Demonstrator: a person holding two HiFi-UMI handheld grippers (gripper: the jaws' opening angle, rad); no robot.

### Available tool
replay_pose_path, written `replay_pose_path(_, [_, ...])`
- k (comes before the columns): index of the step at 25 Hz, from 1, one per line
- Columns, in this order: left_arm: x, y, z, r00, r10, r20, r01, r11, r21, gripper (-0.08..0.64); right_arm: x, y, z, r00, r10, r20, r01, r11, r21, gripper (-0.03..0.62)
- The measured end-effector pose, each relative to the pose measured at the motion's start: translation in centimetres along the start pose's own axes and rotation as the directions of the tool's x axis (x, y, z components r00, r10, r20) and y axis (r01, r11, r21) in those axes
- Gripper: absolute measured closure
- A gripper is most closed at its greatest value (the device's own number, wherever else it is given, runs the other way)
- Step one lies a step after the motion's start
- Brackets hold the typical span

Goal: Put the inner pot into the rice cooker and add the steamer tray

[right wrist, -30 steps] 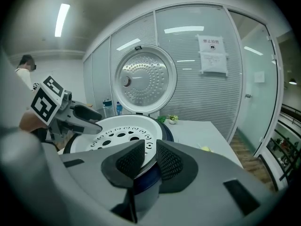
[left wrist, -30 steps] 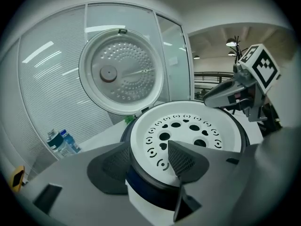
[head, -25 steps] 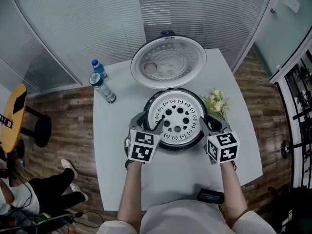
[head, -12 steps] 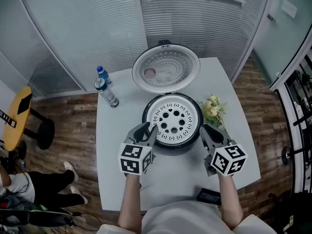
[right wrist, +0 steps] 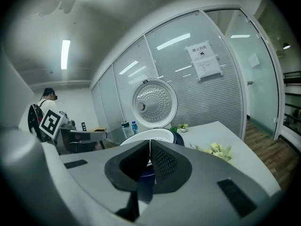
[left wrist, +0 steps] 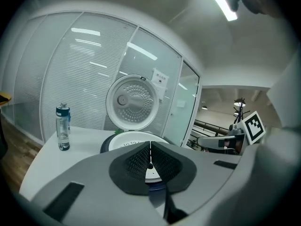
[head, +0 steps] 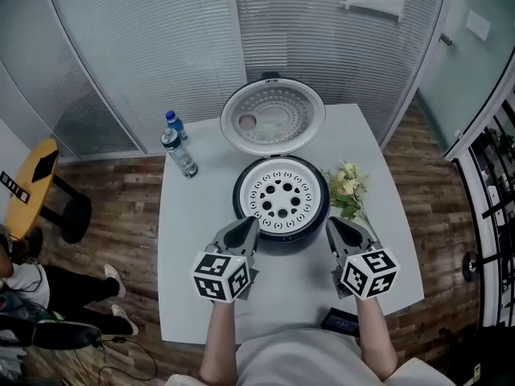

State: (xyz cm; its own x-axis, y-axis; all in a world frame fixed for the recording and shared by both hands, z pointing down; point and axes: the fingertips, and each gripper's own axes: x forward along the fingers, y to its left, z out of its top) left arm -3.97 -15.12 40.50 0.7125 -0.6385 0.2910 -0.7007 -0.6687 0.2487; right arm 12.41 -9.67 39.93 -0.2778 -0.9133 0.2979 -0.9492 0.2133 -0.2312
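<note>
The steamer tray (head: 281, 199) lay flat in the open cooker (head: 282, 241) on the table (head: 193, 280), and the lid (head: 273, 120) stood up behind the cooker. The left hand-held gripper (head: 248, 230) was just before the cooker's left side and the right hand-held gripper (head: 332, 225) just before its right side, both apart from it. Their jaws had just been closing and met with nothing between them. A bottle (head: 179, 151) stood left of the cooker.
</note>
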Motion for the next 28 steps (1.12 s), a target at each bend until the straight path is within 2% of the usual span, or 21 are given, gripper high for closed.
replay_pose_path(5, [-0.3, -0.3, 0.2, 1.000, 0.006, 0.016, -0.005, 1.000, -0.013, 0.549, -0.6, -0.2, -0.3, 1.000, -0.003, -0.002, 0.003, 1.000, 0.004, 0.574])
replay_pose_path(11, [0.2, -0.2, 0.4, 1.000, 0.023, 0.001, -0.023, 0.998, 0.057, 0.551, -0.3, -0.6, -0.2, 1.000, 0.000, -0.017, 0.000, 1.000, 0.020, 0.575])
replay_pose_path(19, [0.1, -2.2, -0.3, 1.000, -0.003, 0.007, 0.003, 0.999, 0.050, 0.551, -1.9, -1.0, -1.2, 0.999, 0.008, -0.038, -0.008, 1.000, -0.006, 0.577])
replay_pose_path(28, [0.3, -1.6, -0.2, 1.000, -0.008, 0.006, 0.008, 0.999, 0.041, 0.551, -1.5, -1.3, -1.3, 0.999, 0.011, -0.050, -0.011, 1.000, 0.003, 0.577])
